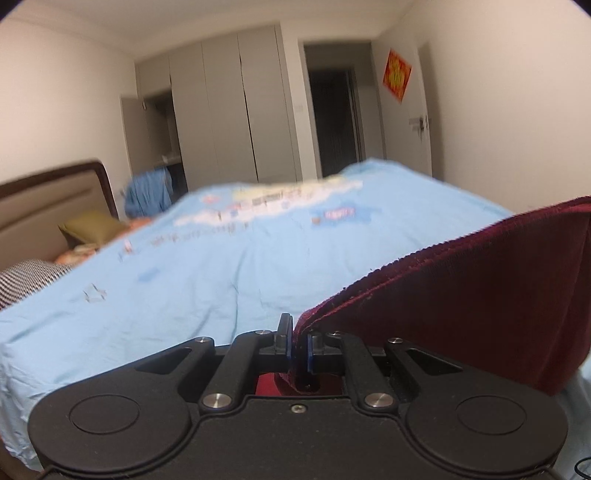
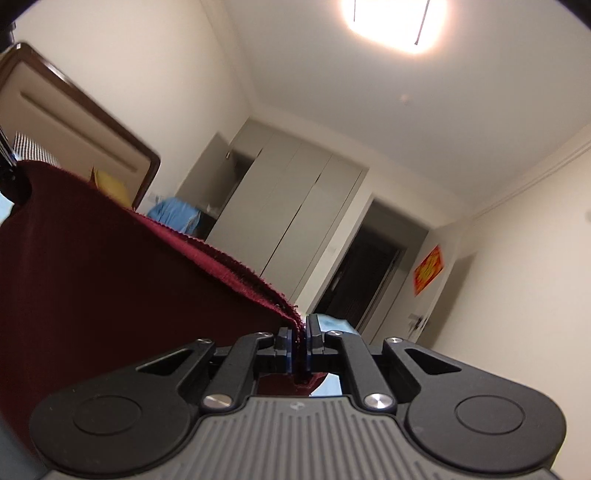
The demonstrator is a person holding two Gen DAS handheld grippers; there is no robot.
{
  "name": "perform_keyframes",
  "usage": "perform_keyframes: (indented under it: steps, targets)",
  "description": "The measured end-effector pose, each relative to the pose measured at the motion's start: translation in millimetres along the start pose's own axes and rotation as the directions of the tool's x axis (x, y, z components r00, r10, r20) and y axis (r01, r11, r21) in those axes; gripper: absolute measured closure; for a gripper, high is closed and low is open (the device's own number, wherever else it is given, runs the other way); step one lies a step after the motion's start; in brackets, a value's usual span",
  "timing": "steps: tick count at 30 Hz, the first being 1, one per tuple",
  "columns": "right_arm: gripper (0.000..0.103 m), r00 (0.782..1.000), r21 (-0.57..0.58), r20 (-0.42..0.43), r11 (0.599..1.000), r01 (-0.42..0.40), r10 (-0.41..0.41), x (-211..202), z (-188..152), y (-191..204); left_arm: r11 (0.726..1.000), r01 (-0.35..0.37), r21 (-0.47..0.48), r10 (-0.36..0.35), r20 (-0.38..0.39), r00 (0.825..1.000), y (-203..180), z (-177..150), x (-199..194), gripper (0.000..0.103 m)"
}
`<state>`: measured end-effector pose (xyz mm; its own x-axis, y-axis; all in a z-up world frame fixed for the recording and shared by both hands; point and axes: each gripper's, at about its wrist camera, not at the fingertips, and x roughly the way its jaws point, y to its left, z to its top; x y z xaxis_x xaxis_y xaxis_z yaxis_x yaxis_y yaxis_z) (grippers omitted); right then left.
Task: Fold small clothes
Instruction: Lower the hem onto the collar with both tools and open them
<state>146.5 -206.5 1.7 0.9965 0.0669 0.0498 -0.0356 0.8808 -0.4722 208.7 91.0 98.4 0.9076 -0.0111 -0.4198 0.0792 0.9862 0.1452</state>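
Above the bed (image 1: 184, 295) with its light blue sheet, your left gripper (image 1: 295, 343) points level toward the far wardrobe (image 1: 236, 110), its fingers pressed together on a corner of the dark red cloth (image 1: 480, 295). From that pinch the cloth spreads up and off to the right, lifted clear of the sheet, its fuzzy top edge running left to right. Your right gripper (image 2: 299, 339) tilts upward, toward the ceiling light (image 2: 391, 22), and is likewise clamped on a corner of the same cloth, which stretches away to its left. So the cloth hangs between your two grippers, its long axis across the scene. Far left stands the headboard (image 1: 55, 199).
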Motion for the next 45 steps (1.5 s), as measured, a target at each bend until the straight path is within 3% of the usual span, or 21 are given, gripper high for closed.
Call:
perform_keyframes:
  steps: [7,11,26,36,39,43,45]
  targets:
    - [0.096,0.979,-0.003,-0.178,0.994,-0.105,0.103,103,-26,13,0.998,0.006,0.057,0.003,-0.157,0.988,5,3,105,0.095]
    - [0.096,0.955,0.052,-0.251,0.987,-0.151,0.159,128,-45,22,0.997,0.012,0.071,0.006,-0.25,0.968,4,1,154,0.095]
    - [0.096,0.914,0.095,-0.348,0.978,-0.188,0.209,184,-87,40,1.0,0.01,0.006,-0.007,-0.369,0.93,11,-19,221,0.091]
    - [0.095,0.917,0.104,-0.348,0.98,-0.171,0.197,200,-93,42,1.0,-0.007,-0.013,0.002,-0.348,0.937,13,-15,239,0.092]
    - [0.087,0.911,0.099,-0.37,0.983,-0.155,0.181,204,-104,48,0.999,-0.021,0.037,0.032,-0.346,0.938,3,-27,249,0.091]
    - [0.073,0.914,0.05,-0.384,0.991,-0.122,0.131,203,-112,58,0.994,-0.049,0.102,0.077,-0.287,0.955,-7,-40,247,0.09]
    - [0.055,0.918,0.036,-0.384,0.995,-0.092,0.098,203,-113,60,0.994,-0.057,0.097,0.082,-0.271,0.959,-6,-41,245,0.086]
